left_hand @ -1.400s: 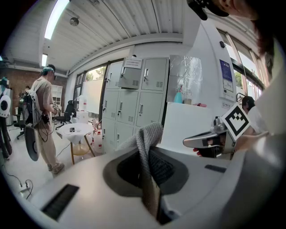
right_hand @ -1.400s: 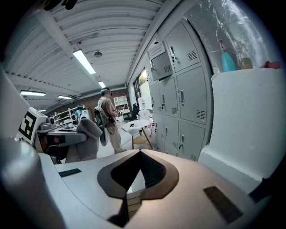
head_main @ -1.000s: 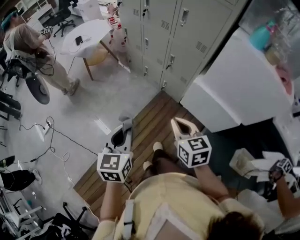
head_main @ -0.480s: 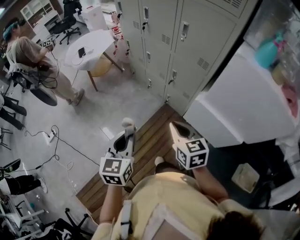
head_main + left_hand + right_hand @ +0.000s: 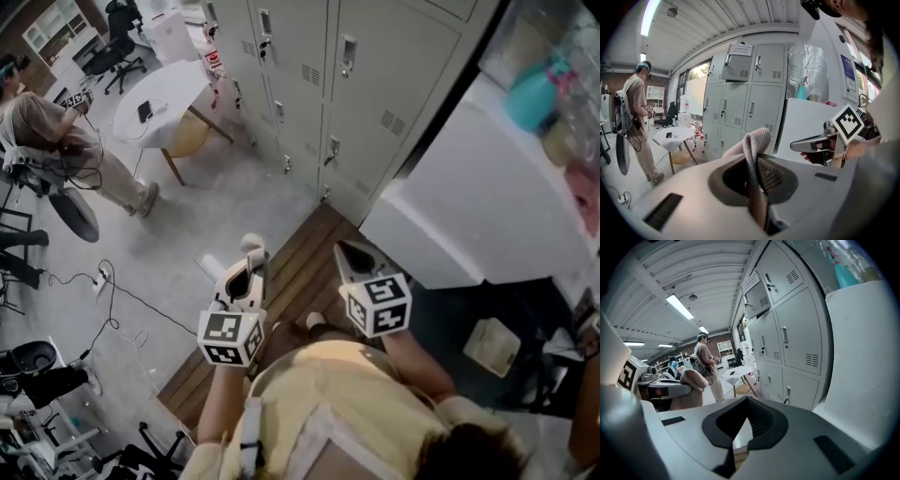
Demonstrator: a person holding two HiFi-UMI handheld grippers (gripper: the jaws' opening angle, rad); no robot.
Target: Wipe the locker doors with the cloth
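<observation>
My left gripper (image 5: 247,265) is shut on a beige knitted cloth (image 5: 252,245), which bunches out past its jaw tips (image 5: 752,149). My right gripper (image 5: 351,255) is beside it with its jaws together and nothing in them (image 5: 744,426). Both are held low over a strip of wooden floor, pointing at the grey locker doors (image 5: 309,66), well short of them. The lockers show straight ahead in the left gripper view (image 5: 740,93) and to the right in the right gripper view (image 5: 790,333). One upper door (image 5: 733,68) stands ajar.
A white cabinet (image 5: 487,187) with bottles on top stands to the right of the lockers. A round white table (image 5: 167,89) and a standing person (image 5: 56,131) are at the left. Cables (image 5: 112,300) trail over the grey floor. The wooden floor strip (image 5: 291,281) leads to the lockers.
The head view has shifted and the lockers sit slightly nearer the grippers. Both grippers stay side by side, and the cloth stays in the left one.
</observation>
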